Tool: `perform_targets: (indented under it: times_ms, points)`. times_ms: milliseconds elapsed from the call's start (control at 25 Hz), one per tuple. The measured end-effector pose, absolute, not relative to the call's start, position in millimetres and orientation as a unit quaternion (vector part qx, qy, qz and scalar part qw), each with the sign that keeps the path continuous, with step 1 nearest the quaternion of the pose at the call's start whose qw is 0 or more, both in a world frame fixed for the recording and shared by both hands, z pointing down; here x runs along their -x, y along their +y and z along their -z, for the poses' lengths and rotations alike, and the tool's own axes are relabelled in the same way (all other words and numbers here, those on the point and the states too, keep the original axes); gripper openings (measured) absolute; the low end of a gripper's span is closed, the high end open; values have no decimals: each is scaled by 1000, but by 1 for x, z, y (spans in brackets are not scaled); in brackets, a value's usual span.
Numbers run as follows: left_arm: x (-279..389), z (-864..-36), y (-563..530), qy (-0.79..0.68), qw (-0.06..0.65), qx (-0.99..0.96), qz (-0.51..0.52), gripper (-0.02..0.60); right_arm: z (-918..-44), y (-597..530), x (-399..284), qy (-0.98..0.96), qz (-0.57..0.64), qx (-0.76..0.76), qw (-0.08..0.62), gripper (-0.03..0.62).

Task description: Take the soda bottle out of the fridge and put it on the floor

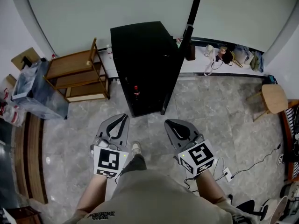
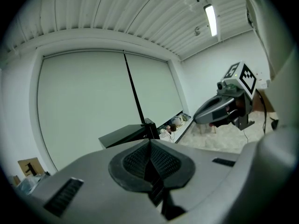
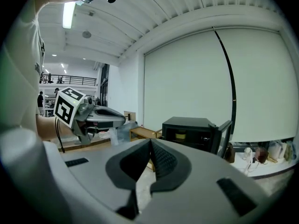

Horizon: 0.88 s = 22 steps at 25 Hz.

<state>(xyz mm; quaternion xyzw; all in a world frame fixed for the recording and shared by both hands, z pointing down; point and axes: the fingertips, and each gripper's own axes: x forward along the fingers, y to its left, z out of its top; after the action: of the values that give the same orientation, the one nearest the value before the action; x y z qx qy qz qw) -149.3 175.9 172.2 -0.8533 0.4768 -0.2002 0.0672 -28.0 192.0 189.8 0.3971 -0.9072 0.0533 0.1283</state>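
A black mini fridge [image 1: 145,64] stands on the grey tile floor by the window wall, with its door [image 1: 170,94] swung open to the right. Inside its front opening stands a dark soda bottle [image 1: 136,92] with a red cap. Both grippers hang side by side in front of the fridge, short of it. My left gripper [image 1: 123,117] is shut and empty, and so is my right gripper [image 1: 168,123]. The right gripper view shows the fridge [image 3: 191,129] ahead, with something yellow [image 3: 181,135] inside. In the left gripper view, only the fridge top [image 2: 126,135] shows.
A wooden shelf unit [image 1: 79,73] stands left of the fridge, with a plastic-wrapped bin [image 1: 35,90] beside it. A wooden stool [image 1: 273,99] sits at the right. Small items [image 1: 229,55] line the window sill. A cable and power strip [image 1: 224,174] lie near my right foot.
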Motion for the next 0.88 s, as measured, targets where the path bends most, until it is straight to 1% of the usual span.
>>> perform_targets:
  times_ms: [240, 480, 600, 720, 880]
  points:
    - [191, -179, 102, 465, 57, 859, 205, 11, -197, 119, 73, -902, -57, -397, 157, -3]
    - [222, -194, 29, 446, 54, 868, 211, 11, -217, 45, 112, -899, -79, -397, 168, -3]
    - [234, -204, 1, 438, 48, 872, 214, 11, -235, 13, 123, -895, -112, -398, 171, -3]
    - [244, -218, -23, 431, 45, 874, 220, 11, -254, -17, 128, -886, -118, -407, 190, -3]
    - [257, -237, -49, 436, 37, 871, 226, 11, -275, -49, 130, -877, -136, -417, 194, -3]
